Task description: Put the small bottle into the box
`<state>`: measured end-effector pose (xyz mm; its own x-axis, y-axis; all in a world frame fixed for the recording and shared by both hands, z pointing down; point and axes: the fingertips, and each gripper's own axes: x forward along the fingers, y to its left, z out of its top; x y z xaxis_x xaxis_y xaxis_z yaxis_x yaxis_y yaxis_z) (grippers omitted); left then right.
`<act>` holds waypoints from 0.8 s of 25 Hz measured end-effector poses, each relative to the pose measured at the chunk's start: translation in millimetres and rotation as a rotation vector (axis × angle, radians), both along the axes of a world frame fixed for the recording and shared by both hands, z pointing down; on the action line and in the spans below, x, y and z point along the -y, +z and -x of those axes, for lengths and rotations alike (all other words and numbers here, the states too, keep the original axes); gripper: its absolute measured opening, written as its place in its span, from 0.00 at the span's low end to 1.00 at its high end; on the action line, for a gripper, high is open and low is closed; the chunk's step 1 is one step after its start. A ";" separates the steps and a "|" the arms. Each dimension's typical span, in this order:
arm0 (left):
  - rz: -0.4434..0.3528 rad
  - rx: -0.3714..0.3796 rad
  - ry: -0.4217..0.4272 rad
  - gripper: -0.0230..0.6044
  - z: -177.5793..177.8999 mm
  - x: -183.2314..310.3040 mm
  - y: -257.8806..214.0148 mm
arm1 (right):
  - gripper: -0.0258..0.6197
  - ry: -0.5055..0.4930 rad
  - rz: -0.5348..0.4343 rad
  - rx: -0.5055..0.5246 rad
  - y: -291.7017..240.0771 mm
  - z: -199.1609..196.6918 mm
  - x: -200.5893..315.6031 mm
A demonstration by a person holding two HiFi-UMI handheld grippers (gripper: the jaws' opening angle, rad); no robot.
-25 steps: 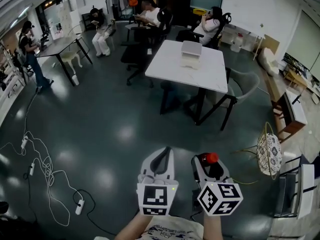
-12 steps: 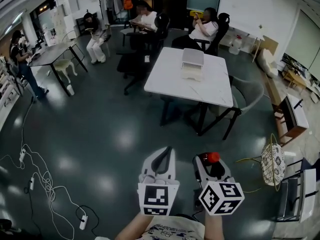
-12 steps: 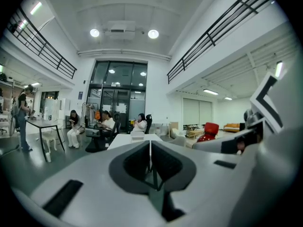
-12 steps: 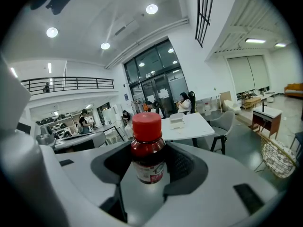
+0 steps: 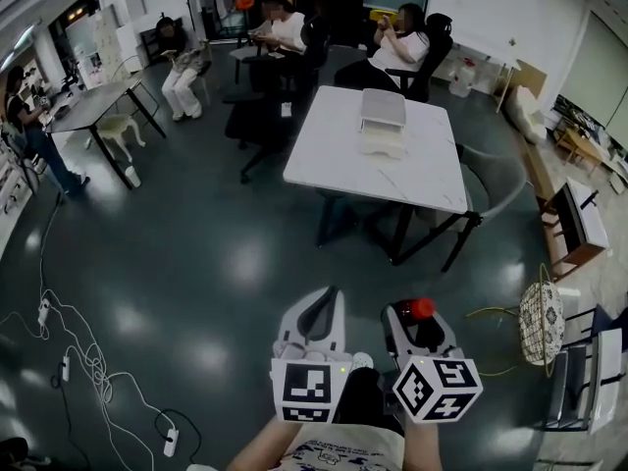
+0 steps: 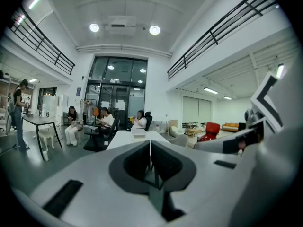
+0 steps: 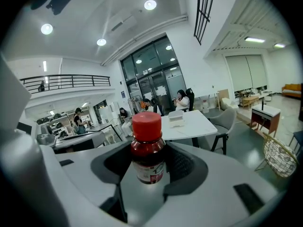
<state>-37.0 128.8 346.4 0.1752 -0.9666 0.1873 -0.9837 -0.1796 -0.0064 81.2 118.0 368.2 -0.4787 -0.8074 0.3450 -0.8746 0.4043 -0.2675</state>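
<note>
- Small bottle (image 7: 147, 150): 1 item, red cap, dark red contents, white label. It stands upright between the jaws of the right gripper (image 5: 420, 326), with the cap rising above the jaw tips. In the head view only the red cap (image 5: 420, 308) shows clearly.
- Right gripper: jaws clenched on the bottle's body from both sides. It is held low in front of the person, over the floor, with its marker cube (image 5: 437, 389) towards the camera.
- Left gripper (image 5: 316, 314): jaws pressed together with nothing between them. It sits just beside the right gripper, on its left, and its marker cube (image 5: 310, 391) also faces the camera.
- Box (image 5: 382, 118): 1 item, pale, resting on the far half of the white surface (image 5: 392, 170), well apart from both grippers. It also shows small in the right gripper view (image 7: 176, 118).
- Chairs: 1 grey chair (image 5: 491, 180) at the right side of the surface, and dark chairs at its far side.
- People: 2 seated beyond the surface (image 5: 397, 47) (image 5: 280, 29), 1 seated further left (image 5: 182, 67), and 1 standing at the far left (image 5: 25, 116).
- Floor (image 5: 216, 263): dark and glossy. White cables and power strips (image 5: 69, 346) lie at the left.
- Wire basket (image 5: 541, 322): 1 item, on the floor at the right.
</note>
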 end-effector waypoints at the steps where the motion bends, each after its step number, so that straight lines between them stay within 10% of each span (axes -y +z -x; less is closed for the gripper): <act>1: 0.004 -0.001 -0.003 0.07 1.7 3.4 1.3 | 0.40 -0.001 0.003 -0.001 1.2 1.2 4.3; 20: 0.019 0.003 -0.082 0.07 6.0 161.2 6.8 | 0.40 -0.071 0.024 0.005 7.9 5.1 169.0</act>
